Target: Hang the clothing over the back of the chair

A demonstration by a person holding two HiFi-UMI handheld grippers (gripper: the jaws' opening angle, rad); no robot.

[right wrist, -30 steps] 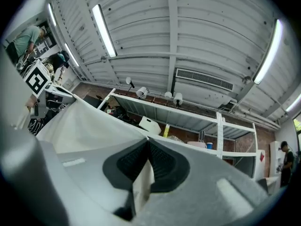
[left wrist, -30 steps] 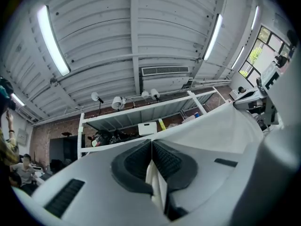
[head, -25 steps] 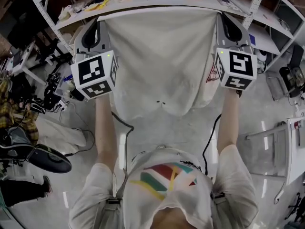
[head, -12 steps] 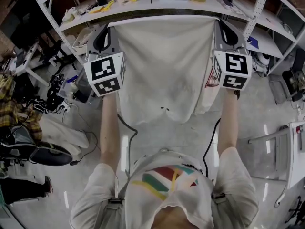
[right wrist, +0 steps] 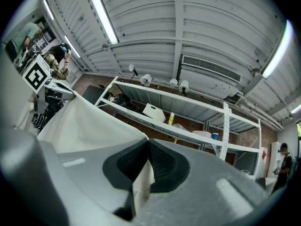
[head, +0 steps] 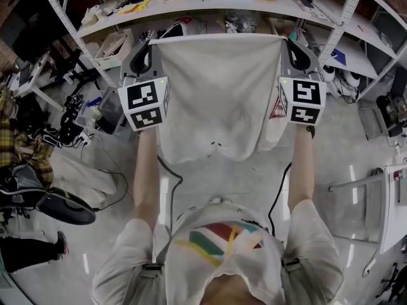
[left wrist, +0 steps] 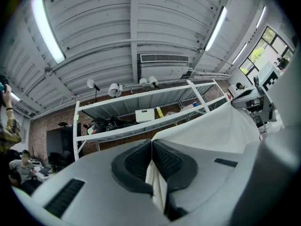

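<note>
Lowering the stretched clothing (head: 219, 94) from the frame's top, we keep left gripper (head: 151, 45) and right gripper (head: 290, 43) clamped on its corners (chair unseen, hanging not begun).

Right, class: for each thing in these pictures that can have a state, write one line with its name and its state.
White garment, held up and spread wide between the two grippers, lower edge hanging free.
Left gripper, shut on one top corner of the garment.
Right gripper, shut on the other top corner.
Ceiling lights, on.
</note>
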